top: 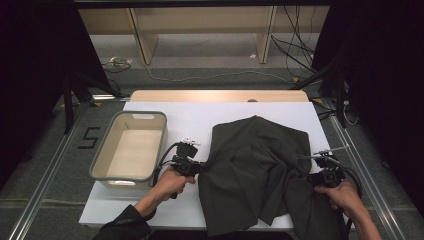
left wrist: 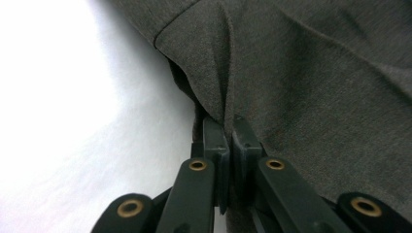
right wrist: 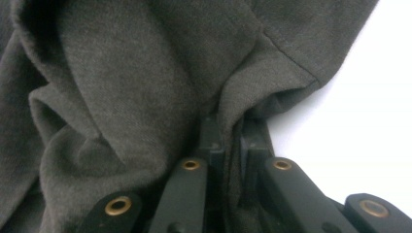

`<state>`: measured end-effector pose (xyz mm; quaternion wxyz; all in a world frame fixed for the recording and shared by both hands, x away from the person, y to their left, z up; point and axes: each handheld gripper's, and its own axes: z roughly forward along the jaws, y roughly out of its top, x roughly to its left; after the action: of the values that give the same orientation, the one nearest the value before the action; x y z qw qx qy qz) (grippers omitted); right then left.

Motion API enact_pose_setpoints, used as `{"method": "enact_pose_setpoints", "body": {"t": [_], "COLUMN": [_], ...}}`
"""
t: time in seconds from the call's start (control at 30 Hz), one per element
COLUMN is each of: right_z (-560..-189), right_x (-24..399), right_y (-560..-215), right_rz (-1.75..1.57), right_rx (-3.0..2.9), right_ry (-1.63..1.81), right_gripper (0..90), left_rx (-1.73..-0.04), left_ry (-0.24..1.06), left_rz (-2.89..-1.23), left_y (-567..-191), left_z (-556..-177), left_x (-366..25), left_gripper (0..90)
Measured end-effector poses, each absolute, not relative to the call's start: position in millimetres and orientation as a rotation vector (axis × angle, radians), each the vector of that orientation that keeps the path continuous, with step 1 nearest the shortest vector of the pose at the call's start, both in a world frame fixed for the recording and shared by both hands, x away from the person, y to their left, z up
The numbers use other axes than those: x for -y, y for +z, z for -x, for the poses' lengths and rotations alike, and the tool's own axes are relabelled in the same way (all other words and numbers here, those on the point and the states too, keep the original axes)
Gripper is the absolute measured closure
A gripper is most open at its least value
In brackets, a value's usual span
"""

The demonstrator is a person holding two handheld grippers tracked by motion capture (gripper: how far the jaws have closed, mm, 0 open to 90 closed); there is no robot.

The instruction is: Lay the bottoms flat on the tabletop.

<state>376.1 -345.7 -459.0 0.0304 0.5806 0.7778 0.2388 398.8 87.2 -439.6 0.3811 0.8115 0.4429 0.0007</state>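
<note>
Garment: I have a dark grey woven cloth garment (top: 257,170) lying rumpled on the white table sheet (top: 185,120), its near edge hanging over the table's front.
Left tool: my left gripper (top: 199,168) is clamped on a pinched fold at the garment's left edge; in the left gripper view the jaws stand nearly together with cloth (left wrist: 291,73) squeezed between them.
Right tool: my right gripper (top: 314,179) is clamped on the hemmed right edge; the right gripper view shows a fold of cloth (right wrist: 145,73) drawn into the jaws.
Why held so: I judge two grips on opposite edges let me lift and spread the cloth, or fold it.
Bin: a grey-rimmed beige plastic tub (top: 131,146) stands empty just left of my left hand (top: 172,182), likely where the garment goes.
</note>
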Motion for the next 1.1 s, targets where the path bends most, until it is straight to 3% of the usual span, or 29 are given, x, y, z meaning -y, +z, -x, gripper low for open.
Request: {"method": "enact_pose_setpoints", "body": {"t": [0.67, 1.1], "right_z": [-320.8, -326.6], "right_x": [312.2, 337.4], "right_y": [-446.3, -442.0], "right_rz": [-1.630, -1.633], "right_rx": [-2.534, -2.355], "right_ry": [0.759, 0.579], "right_gripper": [84.4, 84.9], "left_rx": [-1.066, -1.007], "left_ry": [-0.026, -0.082], "left_rz": [-2.089, -2.173], "left_y": [-430.7, -446.6], "left_z": [-354.4, -348.6], "left_x": [-137.0, -101.5], "left_gripper": [87.2, 85.5]}}
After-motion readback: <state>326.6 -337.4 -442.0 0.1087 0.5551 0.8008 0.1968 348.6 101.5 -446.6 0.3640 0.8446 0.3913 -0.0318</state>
